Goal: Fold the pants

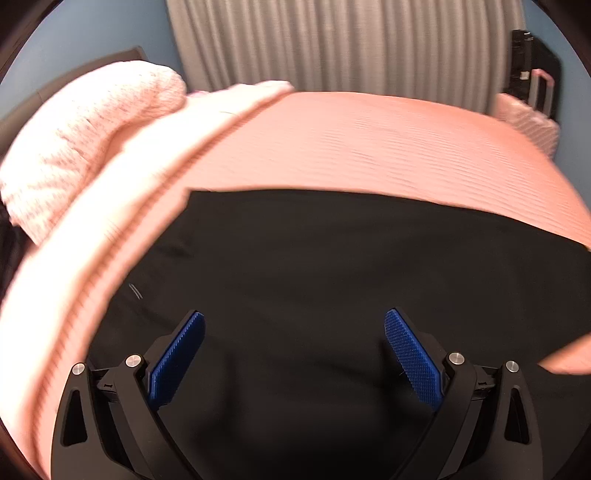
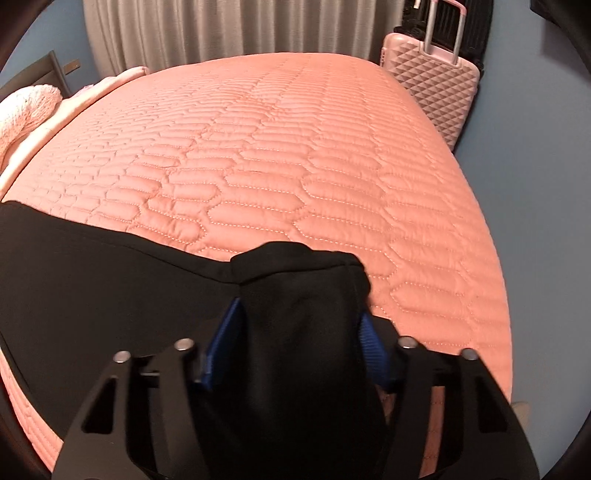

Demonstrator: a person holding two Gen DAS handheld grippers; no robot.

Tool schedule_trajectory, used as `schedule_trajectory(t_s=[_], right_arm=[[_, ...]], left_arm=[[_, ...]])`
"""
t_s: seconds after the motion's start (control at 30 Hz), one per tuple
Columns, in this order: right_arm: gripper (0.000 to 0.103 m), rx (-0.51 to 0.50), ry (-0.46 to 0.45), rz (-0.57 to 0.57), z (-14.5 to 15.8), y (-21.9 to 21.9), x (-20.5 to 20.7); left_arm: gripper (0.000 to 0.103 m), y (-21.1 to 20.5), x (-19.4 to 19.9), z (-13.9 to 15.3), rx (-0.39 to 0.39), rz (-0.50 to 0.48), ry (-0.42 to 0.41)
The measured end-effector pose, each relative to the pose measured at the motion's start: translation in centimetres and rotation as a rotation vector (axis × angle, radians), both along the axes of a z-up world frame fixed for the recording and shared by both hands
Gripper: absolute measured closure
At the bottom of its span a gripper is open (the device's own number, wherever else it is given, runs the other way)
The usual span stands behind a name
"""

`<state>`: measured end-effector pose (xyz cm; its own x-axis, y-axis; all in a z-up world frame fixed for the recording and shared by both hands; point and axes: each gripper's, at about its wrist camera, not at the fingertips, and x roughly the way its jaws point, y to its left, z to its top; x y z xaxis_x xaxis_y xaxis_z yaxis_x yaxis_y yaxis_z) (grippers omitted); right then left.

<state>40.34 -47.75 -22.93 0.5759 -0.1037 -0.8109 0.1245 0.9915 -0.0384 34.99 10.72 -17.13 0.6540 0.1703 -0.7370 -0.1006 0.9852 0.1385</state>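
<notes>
Black pants (image 1: 314, 258) lie spread on a pink quilted bed (image 1: 369, 147). My left gripper (image 1: 293, 325) is open above the black fabric, blue pads wide apart, nothing between them. In the right wrist view the pants (image 2: 92, 280) stretch off to the left over the bed (image 2: 295, 147). My right gripper (image 2: 299, 317) is shut on a bunched end of the pants (image 2: 303, 295), which fills the gap between the blue pads and is lifted off the bed.
A pink knitted pillow (image 1: 85, 140) and a pale folded sheet edge (image 1: 155, 155) lie at the bed's left. A pink hard suitcase (image 2: 432, 81) stands beyond the far right corner. Grey curtains (image 2: 221, 33) hang behind. Blue floor (image 2: 546, 221) lies right of the bed.
</notes>
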Motion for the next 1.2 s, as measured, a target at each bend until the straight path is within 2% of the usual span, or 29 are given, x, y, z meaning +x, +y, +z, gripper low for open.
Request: schedule_trajectory(t_s=[0.07, 0.17, 0.23, 0.27, 0.33, 0.4, 0.43, 0.5, 0.57, 0.6, 0.63, 0.67, 0.73, 0.87, 0.9, 0.93, 1.1, 1.2], right_arm=[[0.05, 0.008, -0.008, -0.007, 0.0, -0.1, 0.0], [0.05, 0.017, -0.021, -0.021, -0.1, -0.1, 0.2], [0.05, 0.013, -0.03, -0.025, -0.2, 0.1, 0.2], [0.05, 0.017, -0.033, -0.028, -0.2, 0.0, 0.2], [0.049, 0.018, -0.034, -0.027, -0.2, -0.1, 0.1], [0.049, 0.017, -0.032, -0.028, -0.3, -0.1, 0.2], [0.049, 0.013, -0.032, -0.027, -0.3, 0.0, 0.2], [0.048, 0.007, -0.033, -0.026, -0.3, 0.1, 0.1], [0.048, 0.005, -0.033, -0.03, -0.3, 0.1, 0.1], [0.048, 0.0, -0.033, -0.033, -0.3, 0.2, 0.1], [0.048, -0.002, -0.033, -0.038, -0.3, 0.2, 0.1], [0.048, -0.003, -0.033, -0.044, -0.2, 0.3, 0.1], [0.048, -0.007, -0.033, -0.062, 0.1, 0.5, -0.1], [0.06, -0.018, -0.07, -0.068, 1.9, 1.0, -1.5], [0.07, 0.0, -0.098, -0.07, 2.9, 1.0, -2.3], [0.076, 0.022, -0.124, -0.066, 3.9, 1.0, -3.1], [0.086, 0.058, -0.225, -0.004, 9.4, 1.5, -8.6], [0.09, 0.091, -0.321, 0.027, 13.1, 1.8, -13.8]], left_arm=[[0.008, 3.0, 3.2, 0.2, 0.058, 0.031, -0.015], [0.011, 8.6, 9.7, -0.1, 0.009, 0.079, 0.027], [0.038, 12.1, 13.8, -1.0, 0.015, 0.13, 0.062], [0.038, 13.4, 15.2, -1.4, 0.019, 0.149, 0.074], [0.039, 16.2, 18.2, -3.0, -0.084, 0.159, 0.154], [0.04, 18.1, 19.5, -4.1, -0.129, 0.21, 0.165], [0.04, 18.8, 19.8, -4.6, -0.184, 0.212, 0.157], [0.041, 19.1, 20.1, -5.0, -0.219, 0.207, 0.149], [0.059, 18.2, 20.3, -5.0, -0.182, 0.153, 0.143], [0.065, 17.6, 20.3, -5.0, -0.151, 0.123, 0.149], [0.071, 16.9, 20.1, -4.9, -0.111, 0.111, 0.149], [0.073, 15.9, 19.8, -4.6, -0.078, 0.101, 0.145], [0.087, 15.2, 18.9, -3.9, -0.058, 0.076, 0.131], [0.089, 15.4, 15.3, 0.0, -0.145, 0.018, 0.024], [0.089, 15.5, 13.8, 1.4, -0.187, -0.007, -0.011], [0.089, 15.5, 12.6, 2.5, -0.207, -0.023, -0.026], [0.089, 15.3, 5.2, 7.5, -0.256, -0.137, -0.061], [0.089, 15.0, -0.3, 9.7, -0.253, -0.199, -0.075]])
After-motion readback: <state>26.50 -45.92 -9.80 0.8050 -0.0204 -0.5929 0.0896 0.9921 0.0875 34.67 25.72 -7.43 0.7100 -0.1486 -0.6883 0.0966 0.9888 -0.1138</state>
